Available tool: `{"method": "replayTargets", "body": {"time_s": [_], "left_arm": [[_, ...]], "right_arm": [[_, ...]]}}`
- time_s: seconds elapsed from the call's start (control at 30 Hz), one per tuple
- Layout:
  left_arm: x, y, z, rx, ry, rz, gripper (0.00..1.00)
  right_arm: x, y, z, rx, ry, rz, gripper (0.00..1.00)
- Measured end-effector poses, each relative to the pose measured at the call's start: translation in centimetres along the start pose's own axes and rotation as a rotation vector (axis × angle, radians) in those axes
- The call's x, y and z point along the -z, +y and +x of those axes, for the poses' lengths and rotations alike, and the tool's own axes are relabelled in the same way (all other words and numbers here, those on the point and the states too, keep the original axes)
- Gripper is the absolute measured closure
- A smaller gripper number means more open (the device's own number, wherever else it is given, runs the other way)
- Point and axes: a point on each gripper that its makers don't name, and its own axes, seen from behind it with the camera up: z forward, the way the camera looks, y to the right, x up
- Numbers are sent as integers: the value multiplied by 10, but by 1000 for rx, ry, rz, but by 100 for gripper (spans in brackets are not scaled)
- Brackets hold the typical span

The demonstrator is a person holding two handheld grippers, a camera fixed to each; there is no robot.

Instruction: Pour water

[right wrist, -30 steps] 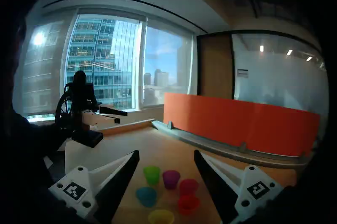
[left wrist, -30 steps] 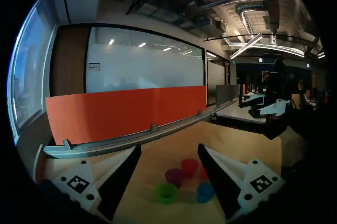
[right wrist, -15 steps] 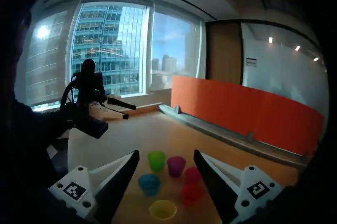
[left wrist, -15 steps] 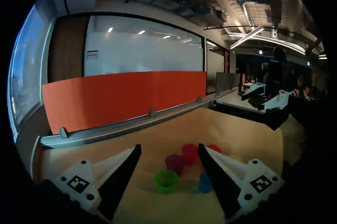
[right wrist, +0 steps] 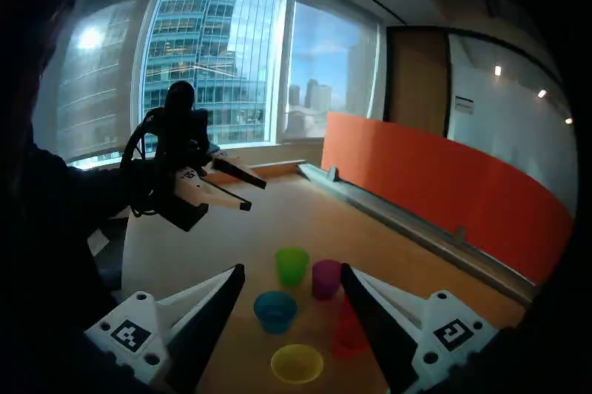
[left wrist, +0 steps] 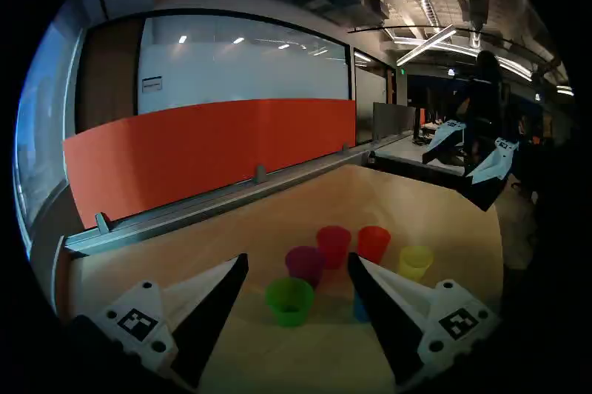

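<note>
1. Wood first: found the table stretching wide beneath both claws, orange partition along its far edge.
2. Saw the left gripper spread apart, gripping nothing; saw the right gripper likewise parted and empty.
3. Placed the cluster of cups on the table, upright, ahead of and below each claw, touched by neither; could not tell which hand sat nearer.
4. Judged the green cup squarely ahead of the left claw, the yellow cup closest under the right. Could not make out water in any.
</note>
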Motion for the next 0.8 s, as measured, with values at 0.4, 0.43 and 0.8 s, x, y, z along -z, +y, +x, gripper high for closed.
{"method": "replayTargets", "body": {"time_s": [0.4,0.43,0.8], "left_arm": [[-20,2,-44,-1,-91,-23,0],[-22,2,-47,0,-99,-27,0],[-36,-1,-87,-12,-184,-36,0]], "right_arm": [[-14,0,-29,-16,-55,26,0],[-16,1,-31,-16,-59,27,0],[-34,2,-50,-24,-104,51,0]]}}
